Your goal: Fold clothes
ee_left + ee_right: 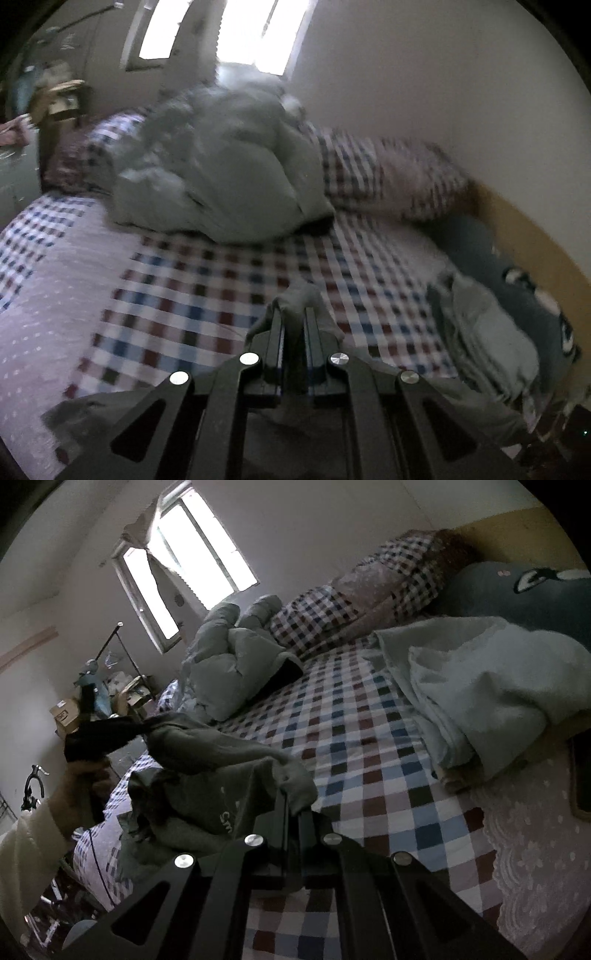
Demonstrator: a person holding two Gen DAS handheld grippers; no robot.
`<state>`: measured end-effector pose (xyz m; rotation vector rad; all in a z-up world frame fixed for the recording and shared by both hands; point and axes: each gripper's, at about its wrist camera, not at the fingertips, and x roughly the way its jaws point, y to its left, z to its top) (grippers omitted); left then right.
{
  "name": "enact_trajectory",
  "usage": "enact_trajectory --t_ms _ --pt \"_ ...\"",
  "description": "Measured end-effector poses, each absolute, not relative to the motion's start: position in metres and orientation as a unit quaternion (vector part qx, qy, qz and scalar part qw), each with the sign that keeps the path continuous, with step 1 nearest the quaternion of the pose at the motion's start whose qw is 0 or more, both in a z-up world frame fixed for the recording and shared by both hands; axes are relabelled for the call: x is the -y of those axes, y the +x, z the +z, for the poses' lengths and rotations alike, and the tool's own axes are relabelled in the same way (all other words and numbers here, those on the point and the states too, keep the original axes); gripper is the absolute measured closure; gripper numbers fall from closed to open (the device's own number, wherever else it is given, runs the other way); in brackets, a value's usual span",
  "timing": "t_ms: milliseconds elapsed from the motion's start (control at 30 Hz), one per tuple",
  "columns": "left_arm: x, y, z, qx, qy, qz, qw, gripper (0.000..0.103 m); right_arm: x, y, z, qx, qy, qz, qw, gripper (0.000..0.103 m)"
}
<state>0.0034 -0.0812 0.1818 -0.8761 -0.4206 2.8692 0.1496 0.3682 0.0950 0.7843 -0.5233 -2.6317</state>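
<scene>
Clearly the grey garment [207, 760] is soft, light stuff that sags wherever it isn't held, so it will drape and bunch rather than keep a shape; I'd judge its edges and corners the sensible places to take hold, two points well apart so the cloth hangs flat between them. It hangs just above the near side of the checked bed [369, 738], stretched between the two tools. The right gripper [293, 805] is clenched on a fold of it, cloth bulging out just past the fingertips. The left gripper [293, 317] is likewise pinched down on a tuft of the same grey cloth (its picture is blurred, but the fabric plainly pokes up between the fingers). Farther up the bed, toward the window, sits a puffy pale-green duvet [229, 664], and on the bed's wall side lies a pale folded blanket [472, 686].
</scene>
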Motion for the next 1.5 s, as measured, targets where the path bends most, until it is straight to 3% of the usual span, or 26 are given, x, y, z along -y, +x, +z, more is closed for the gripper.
enact_trajectory --t_ms 200,500,667,767,833,867,1000,1067,1500 --pt "0.158 0.101 0.169 0.21 -0.219 0.953 0.01 0.096 -0.338 0.154 0.1 0.138 0.268 -0.93 0.212 0.101" --pt "0.22 0.156 0.063 0.286 -0.36 0.885 -0.072 0.095 -0.263 0.158 0.077 -0.017 0.325 -0.901 0.287 0.101" --pt "0.22 0.161 0.05 0.264 -0.399 0.876 -0.069 0.092 -0.241 0.158 0.061 -0.073 0.355 -0.88 0.306 0.1" --pt "0.222 0.167 0.058 0.251 -0.389 0.885 -0.058 0.069 -0.242 0.157 0.061 -0.072 0.358 -0.875 0.317 0.098" --pt "0.224 0.174 0.065 0.247 -0.373 0.893 -0.044 0.042 -0.246 0.156 0.064 -0.066 0.359 -0.87 0.331 0.098" --pt "0.224 0.177 0.068 0.245 -0.364 0.898 -0.038 0.037 -0.249 0.157 0.066 -0.063 0.36 -0.867 0.337 0.097" --pt "0.218 0.178 0.08 0.22 -0.345 0.912 -0.017 0.03 -0.259 0.163 0.073 -0.053 0.365 -0.858 0.357 0.08" --pt "0.213 0.173 0.084 0.215 -0.334 0.918 -0.002 0.028 -0.261 0.166 0.076 -0.05 0.37 -0.852 0.368 0.063" --pt "0.191 0.154 0.087 0.24 -0.272 0.932 0.01 0.027 -0.268 0.166 0.107 0.096 0.285 -0.855 0.423 0.054"
